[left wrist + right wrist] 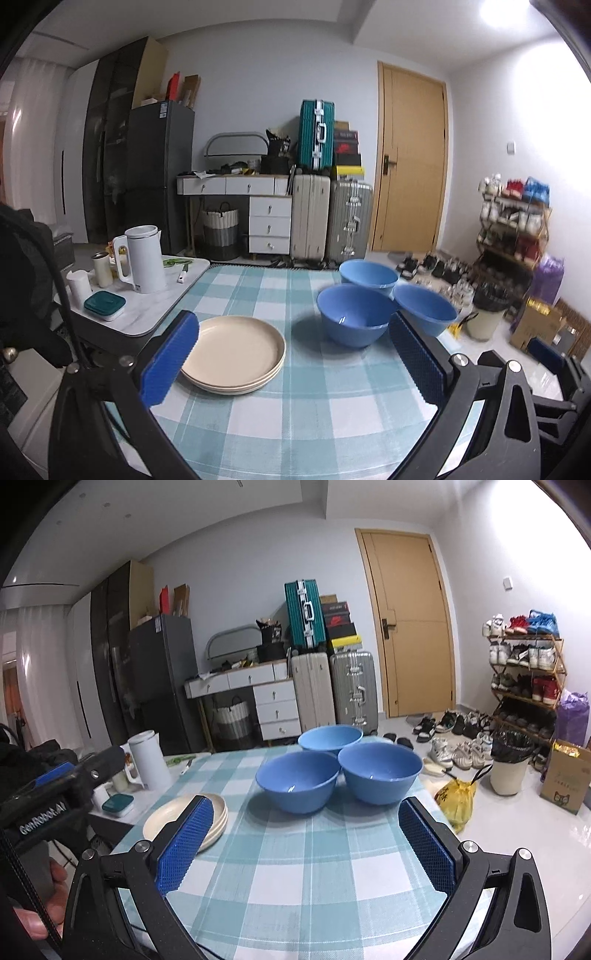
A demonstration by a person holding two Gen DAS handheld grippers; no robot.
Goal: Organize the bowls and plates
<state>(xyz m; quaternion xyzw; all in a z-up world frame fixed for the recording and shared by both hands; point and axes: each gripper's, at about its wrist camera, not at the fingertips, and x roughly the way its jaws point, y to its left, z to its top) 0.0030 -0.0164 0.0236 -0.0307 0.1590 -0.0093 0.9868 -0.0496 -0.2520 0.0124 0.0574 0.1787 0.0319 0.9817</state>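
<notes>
We hold the left gripper and right gripper above the checked tablecloth, both with jaws spread wide and gripping nothing. The stack of cream plates lies at the left. Three blue bowls cluster together toward the far right edge, rims touching.

L tool wide open, nothing btwn blue pads, held level over surface. R tool same: spread wide, empty, level, just right of L.
</notes>
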